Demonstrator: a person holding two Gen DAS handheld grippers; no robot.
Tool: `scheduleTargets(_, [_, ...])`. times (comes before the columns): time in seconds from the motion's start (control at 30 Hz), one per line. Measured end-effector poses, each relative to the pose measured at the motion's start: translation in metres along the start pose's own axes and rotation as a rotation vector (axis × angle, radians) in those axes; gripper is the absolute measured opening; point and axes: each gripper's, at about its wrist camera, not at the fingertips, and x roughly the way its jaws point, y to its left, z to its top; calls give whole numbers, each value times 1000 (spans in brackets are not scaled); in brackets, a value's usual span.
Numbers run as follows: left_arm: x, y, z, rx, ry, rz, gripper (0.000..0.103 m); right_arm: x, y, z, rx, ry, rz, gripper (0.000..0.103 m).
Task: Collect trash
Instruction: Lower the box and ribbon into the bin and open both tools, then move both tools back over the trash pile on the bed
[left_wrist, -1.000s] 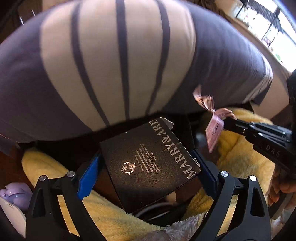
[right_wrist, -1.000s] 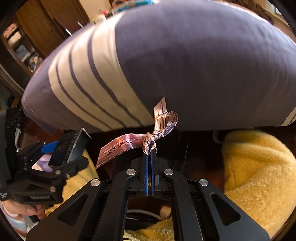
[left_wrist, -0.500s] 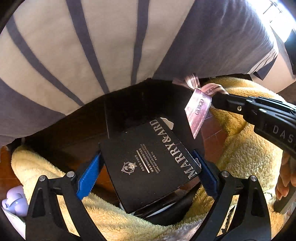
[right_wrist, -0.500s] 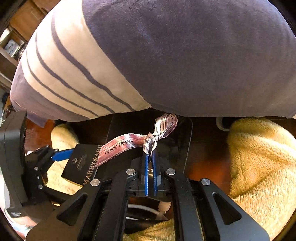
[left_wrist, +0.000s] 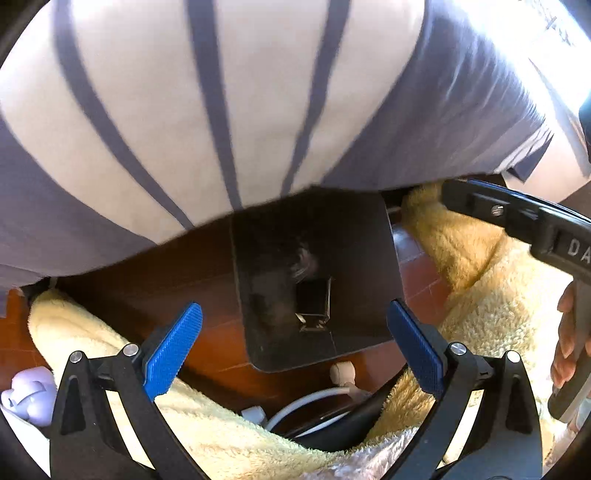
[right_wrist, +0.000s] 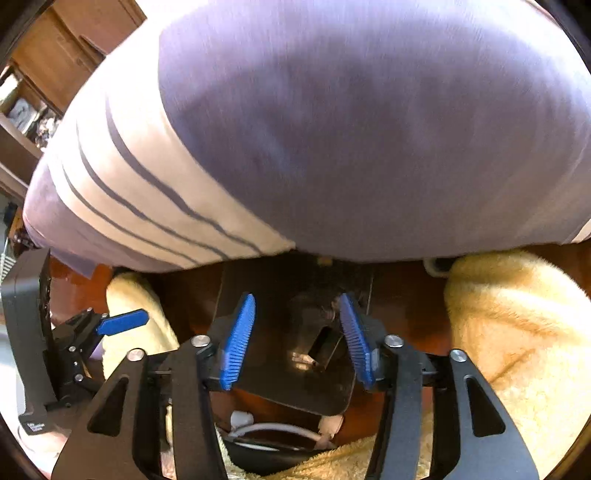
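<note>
While the left gripper (left_wrist: 293, 354) hangs low in the left wrist view, its jaws are spread wide and hold nothing; a dark bin (left_wrist: 314, 277) sits at centre, with a black box (left_wrist: 314, 304) lying inside. Across the upper frame bulges a striped pillow (left_wrist: 221, 110).

From the right wrist view, the right gripper (right_wrist: 297, 341) has jaws parted, empty, over the same bin (right_wrist: 295, 369).

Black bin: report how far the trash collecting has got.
Done: a dark box lies inside the black bin. In hand: nothing; left gripper and right gripper hang open over it. Left: no further trash shows; only yellow fleece and a white cable.
</note>
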Motion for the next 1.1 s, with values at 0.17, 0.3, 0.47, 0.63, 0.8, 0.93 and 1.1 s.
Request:
scheduleTargets(0.17, [-44, 5, 7, -21, -112, 22, 95, -50, 4, 11, -23, -158, -48, 92])
scheduleTargets(0.3, [-89, 14, 14, -51, -224, 51, 95, -84, 11, 17, -47, -272, -53, 99])
scheduleTargets(0.47, [-130, 30, 31, -73, -326, 109, 95, -101, 19, 35, -90, -325, -62, 99])
scheduleTargets(0.63, [-151, 46, 53, -92, -386, 155, 95, -108, 27, 66, -131, -367, -65, 99])
scheduleTargets(0.8, [-157, 55, 86, -85, -412, 193, 95, -105, 36, 109, -137, -402, -71, 99])
scheduleTargets(0.93, [-152, 64, 118, -80, -414, 218, 95, -92, 39, 148, -110, -393, -32, 98])
scheduleTargets(1.1, [-144, 78, 157, -83, -417, 225, 95, -67, 49, 195, -103, -366, -28, 88])
